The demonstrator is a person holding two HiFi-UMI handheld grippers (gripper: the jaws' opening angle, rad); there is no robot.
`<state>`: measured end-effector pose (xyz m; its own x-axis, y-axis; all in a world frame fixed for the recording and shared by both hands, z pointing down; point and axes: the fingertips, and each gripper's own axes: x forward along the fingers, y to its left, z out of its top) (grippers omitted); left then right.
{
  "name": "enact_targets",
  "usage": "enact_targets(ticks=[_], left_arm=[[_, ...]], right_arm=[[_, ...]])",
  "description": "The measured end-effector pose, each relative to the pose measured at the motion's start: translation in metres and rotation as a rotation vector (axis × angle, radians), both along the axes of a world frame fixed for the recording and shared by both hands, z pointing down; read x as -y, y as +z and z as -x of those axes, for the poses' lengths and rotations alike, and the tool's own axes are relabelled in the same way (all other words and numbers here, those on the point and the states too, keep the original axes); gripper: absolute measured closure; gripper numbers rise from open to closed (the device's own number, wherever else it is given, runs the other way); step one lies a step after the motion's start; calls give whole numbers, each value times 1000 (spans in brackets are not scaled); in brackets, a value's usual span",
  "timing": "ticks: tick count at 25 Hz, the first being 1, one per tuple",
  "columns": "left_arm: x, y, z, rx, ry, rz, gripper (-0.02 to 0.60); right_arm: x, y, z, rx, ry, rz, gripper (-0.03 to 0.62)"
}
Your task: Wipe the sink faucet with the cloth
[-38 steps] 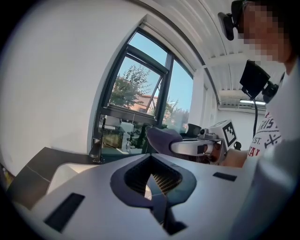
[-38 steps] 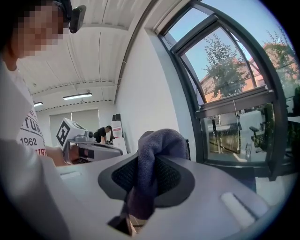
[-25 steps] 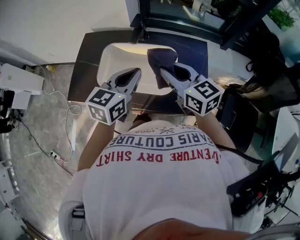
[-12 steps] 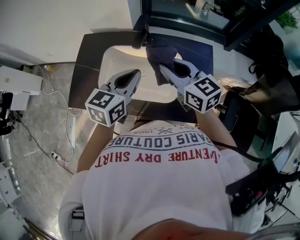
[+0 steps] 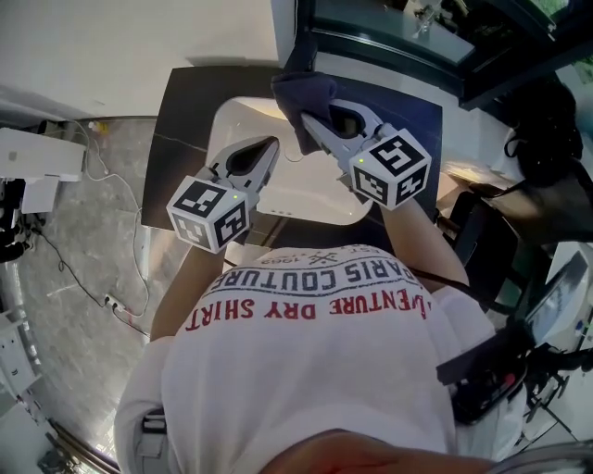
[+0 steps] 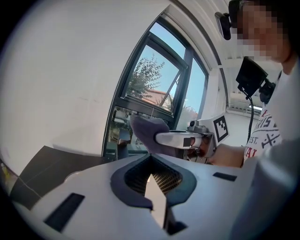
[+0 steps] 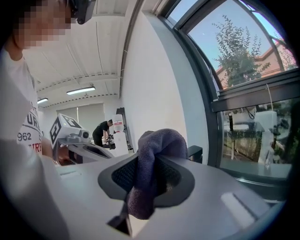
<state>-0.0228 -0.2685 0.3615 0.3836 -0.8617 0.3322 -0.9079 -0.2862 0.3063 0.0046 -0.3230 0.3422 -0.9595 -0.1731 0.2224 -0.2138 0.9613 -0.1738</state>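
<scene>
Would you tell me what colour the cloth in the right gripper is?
Dark purplish grey cloth, clearest in the right gripper view.

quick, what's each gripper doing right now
Left hand-held gripper: closed, nothing between its jaws.
Right hand-held gripper: closed on the cloth.

The head view looks steeply down from high above the sink point(image 5: 243, 125), taking in the dark counter point(image 5: 181, 111) around it and the window point(image 5: 389, 28) behind it. The left gripper view rides the left hand-held gripper point(image 5: 270, 142) low over the sink, facing up and across toward that window. The right gripper view, on the right hand-held gripper point(image 5: 304, 125), faces the window from the sink's far edge. Each gripper view catches the other gripper, and all three share the cloth point(image 5: 301, 93).
</scene>
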Motion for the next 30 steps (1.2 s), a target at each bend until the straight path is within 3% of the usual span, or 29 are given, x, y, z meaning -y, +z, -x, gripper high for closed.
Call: enact_targets(ticks=[13, 19, 30], left_arm=[[25, 32, 34, -26, -7, 53, 580], [22, 33, 37, -27, -18, 59, 580], [25, 42, 46, -37, -25, 69, 580]], right_arm=[[28, 96, 47, -137, 5, 105, 519], [34, 105, 45, -152, 47, 165, 519], [59, 107, 51, -160, 88, 164, 519]])
